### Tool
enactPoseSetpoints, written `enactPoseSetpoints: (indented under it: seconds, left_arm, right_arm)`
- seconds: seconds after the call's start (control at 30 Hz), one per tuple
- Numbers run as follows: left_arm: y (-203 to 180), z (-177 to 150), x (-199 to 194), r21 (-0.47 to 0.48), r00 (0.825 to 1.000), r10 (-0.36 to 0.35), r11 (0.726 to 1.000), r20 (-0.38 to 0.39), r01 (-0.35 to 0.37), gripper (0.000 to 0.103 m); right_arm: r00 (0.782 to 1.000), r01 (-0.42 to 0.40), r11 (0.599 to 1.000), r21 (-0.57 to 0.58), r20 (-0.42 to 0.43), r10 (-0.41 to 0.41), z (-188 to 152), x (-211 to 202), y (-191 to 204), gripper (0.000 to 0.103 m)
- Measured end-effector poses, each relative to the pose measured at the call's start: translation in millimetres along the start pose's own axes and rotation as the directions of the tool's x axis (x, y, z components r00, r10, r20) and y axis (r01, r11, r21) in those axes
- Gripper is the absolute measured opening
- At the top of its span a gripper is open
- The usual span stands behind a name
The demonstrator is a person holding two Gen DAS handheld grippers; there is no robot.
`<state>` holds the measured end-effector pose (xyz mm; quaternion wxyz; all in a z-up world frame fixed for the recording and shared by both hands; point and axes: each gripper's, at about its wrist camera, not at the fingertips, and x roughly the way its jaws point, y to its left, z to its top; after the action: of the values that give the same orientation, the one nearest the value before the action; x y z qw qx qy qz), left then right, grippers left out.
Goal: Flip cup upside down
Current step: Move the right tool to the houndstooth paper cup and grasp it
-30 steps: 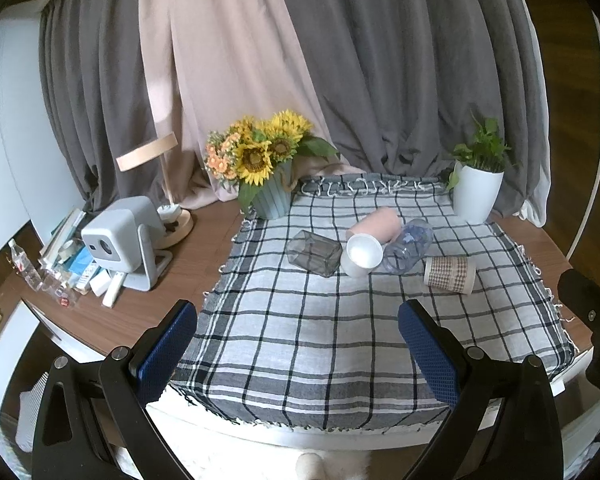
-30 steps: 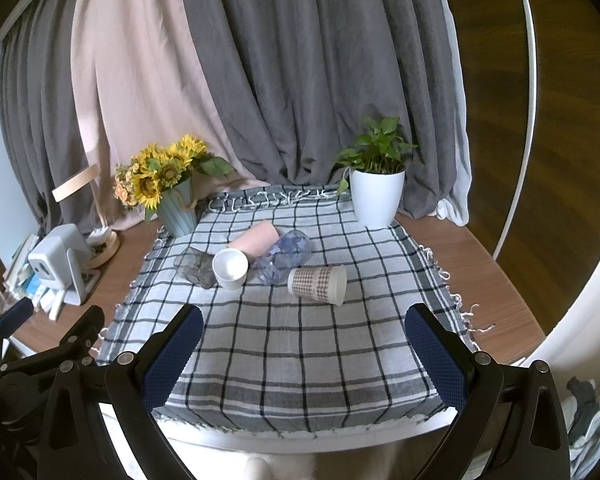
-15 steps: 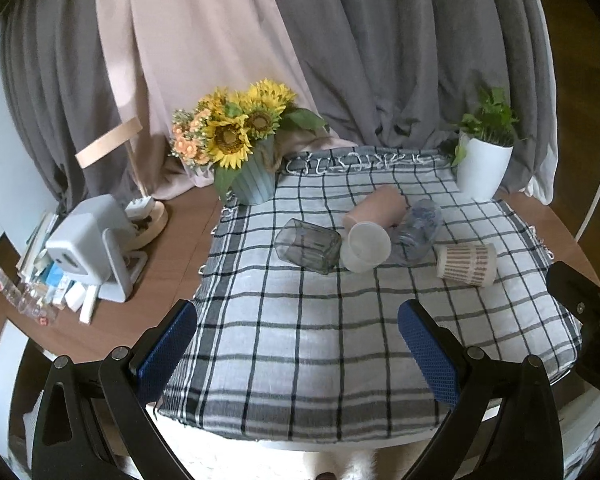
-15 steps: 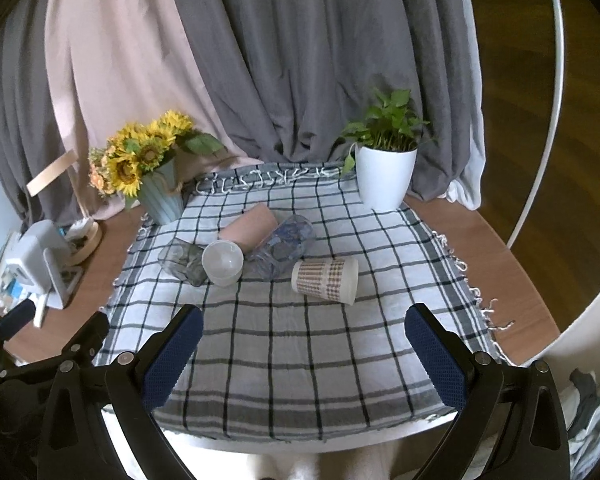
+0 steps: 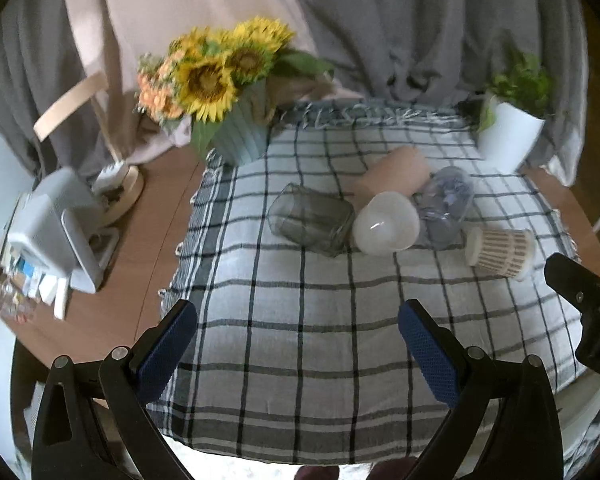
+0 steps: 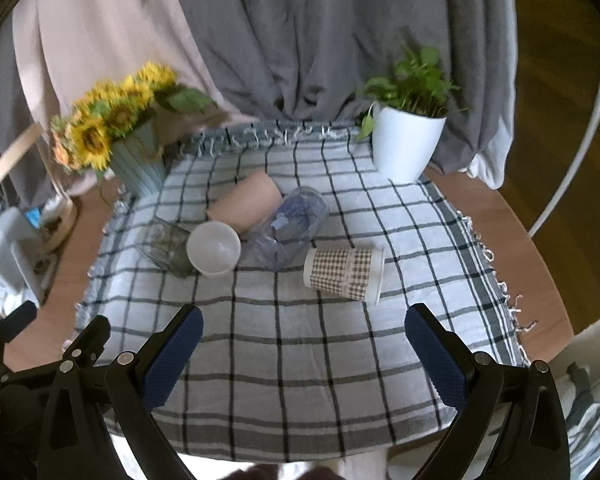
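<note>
- Grey and pink curtains point(image 6: 300, 40) hang behind a round wooden tabletop point(image 6: 500, 232) draped with a checked cloth point(image 6: 300, 340).
- A sunflower bouquet point(image 6: 112, 128) in a ribbed vase stands at 10 o'clock on the cloth; a white potted plant point(image 6: 408, 140) stands at 1 o'clock.
- A white projector point(image 5: 56, 232) sits off the cloth at 9 o'clock.
- Left claw point(image 5: 296, 354) and right claw point(image 6: 304, 360) both hover spread wide over the near cloth, gripping nothing.
- Five cups lie on their sides mid-cloth: pink cup point(image 6: 246, 200), clear bluish cup point(image 6: 290, 228) and white cup point(image 6: 214, 248) touching, grey glass point(image 6: 166, 246) at the white cup's 9 o'clock.
- The checked paper cup point(image 6: 344, 274) lies at the cluster's 4 o'clock, just beside the bluish cup.
</note>
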<state>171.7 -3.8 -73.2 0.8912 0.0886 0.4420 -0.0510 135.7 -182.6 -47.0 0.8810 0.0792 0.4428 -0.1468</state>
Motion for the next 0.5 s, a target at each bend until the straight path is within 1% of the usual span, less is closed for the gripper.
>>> enactPoseSetpoints:
  seconds: [0.07,0.2,0.27,0.37,0.47,0.5]
  left_arm:
    - [-4.0,1.3,9.1,-0.036,1.000,0.012,0.999,-0.006,-0.013,0.103]
    - [-19.3,1.0,29.1,-0.090,0.997,0.018,0.996,-0.074,-0.025,0.103]
    - [-30.1,0.3,37.7,-0.112,0.994,0.031,0.993,-0.102,-0.043,0.103]
    - [-48.4,-0.6,51.0,-0.156,0.987,0.054,0.985,-0.153,-0.078,0.103]
    - [-62.3,-3.4,63.2,-0.202,0.978,0.073,0.973,-0.198,-0.113,0.103]
    - [-66.9,-5.3,67.6,-0.222,0.973,0.078,0.967,-0.219,-0.127,0.103]
  right_arm:
    - [0.999,0.000,1.000,-0.031,-0.042,-0.001,6.3,13.1,-0.4,0.101]
    - [0.990,0.003,0.992,-0.130,-0.140,-0.021,20.1,44.1,-3.6,0.101]
    - [0.984,-0.023,0.983,-0.183,-0.177,-0.010,26.6,57.6,-5.2,0.101]
    - [0.974,-0.049,0.958,-0.281,-0.227,-0.016,35.9,78.8,-7.4,0.101]
    - [0.959,-0.092,0.923,-0.373,-0.282,-0.019,45.3,102.8,-9.6,0.101]
    - [0.953,-0.117,0.907,-0.405,-0.304,-0.013,48.8,112.6,-10.8,0.101]
